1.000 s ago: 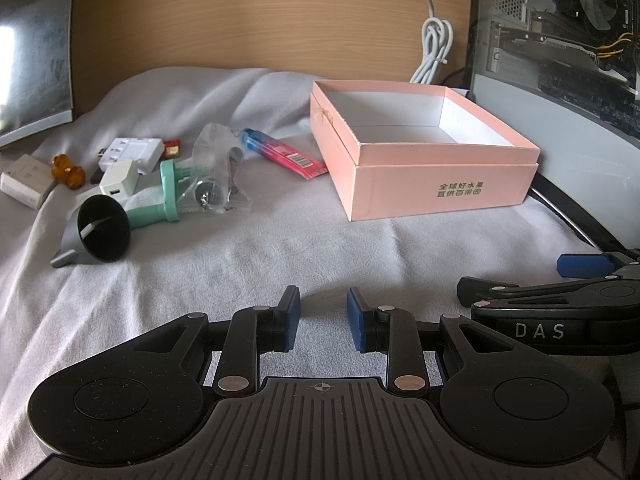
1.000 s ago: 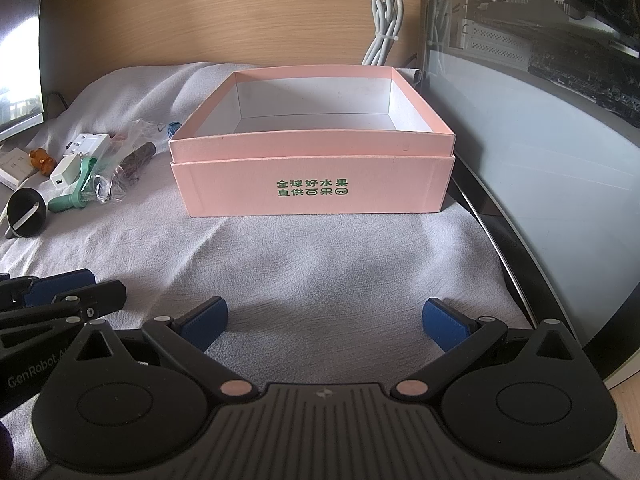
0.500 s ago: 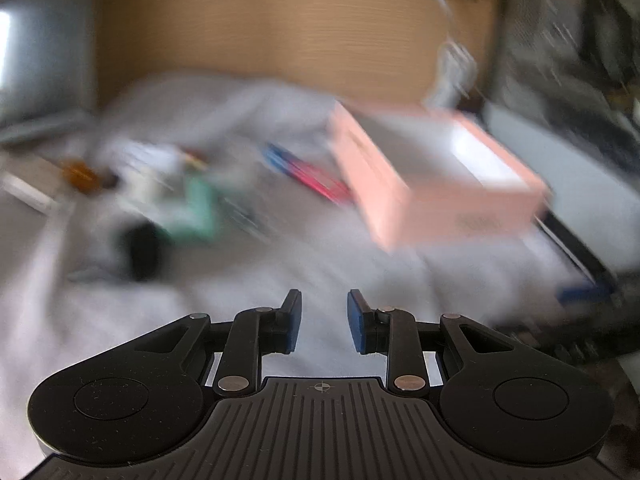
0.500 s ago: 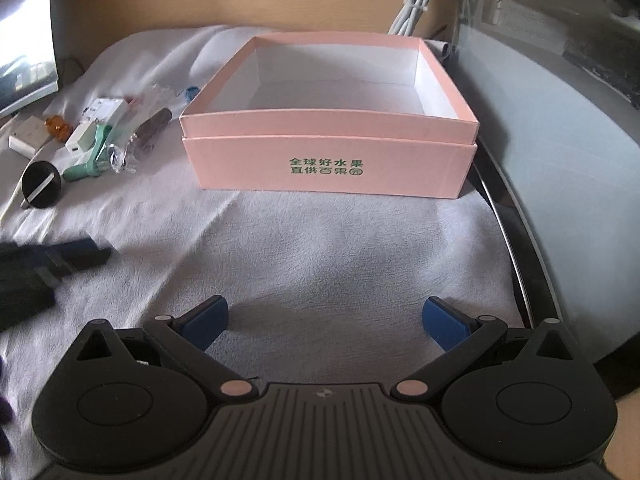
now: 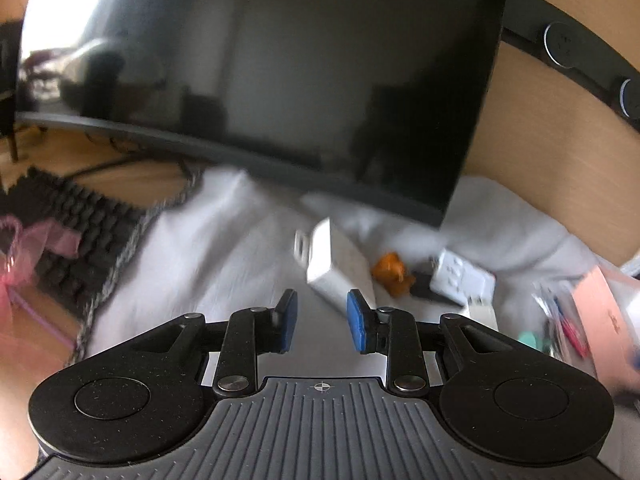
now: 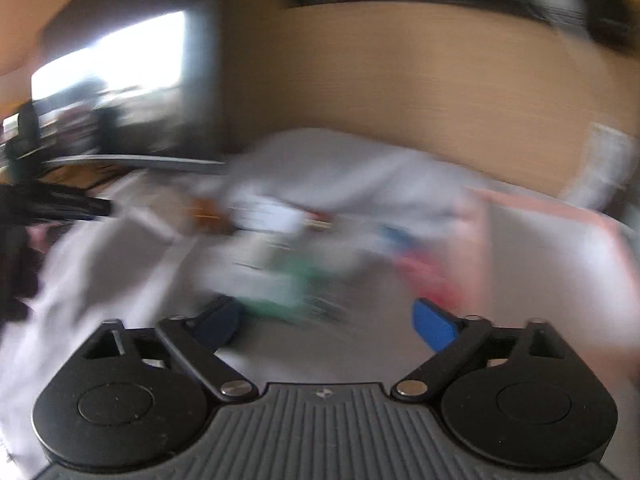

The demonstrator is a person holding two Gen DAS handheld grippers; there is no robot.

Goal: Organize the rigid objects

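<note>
A: Status on the sort?

B: Barely begun, by my reading. The clutter lies loose on the white cloth [image 5: 224, 248] over the bench. In the left wrist view I make out a white adapter block [image 5: 334, 268], a small orange piece [image 5: 394, 274] just beside it, and a white plug strip [image 5: 464, 276] beyond that. Nothing is lifted.

A: And the pink box [image 5: 600, 312]?

B: Only its corner shows at the right edge of that view; its inside is hidden, so I cannot tell what it holds. In the right wrist view it is a pink smear [image 6: 540, 216] at right, behind a blurred heap of green, red and blue items [image 6: 304, 280].

A: Tongs?

B: Left tongs [image 5: 322, 326]: jaws a narrow gap apart, nothing between them, with the adapter block just ahead of the right pad. Right tongs [image 6: 328, 322]: jaws wide apart but have just been closing in; nothing is pinched, and the blurred heap lies beyond the tips.

A: Remaining?

B: Judging from this, everything visible: each loose item awaits pickup and moving to the box. The heavy blur suggests both hands are mid-swing toward the clutter.
</note>
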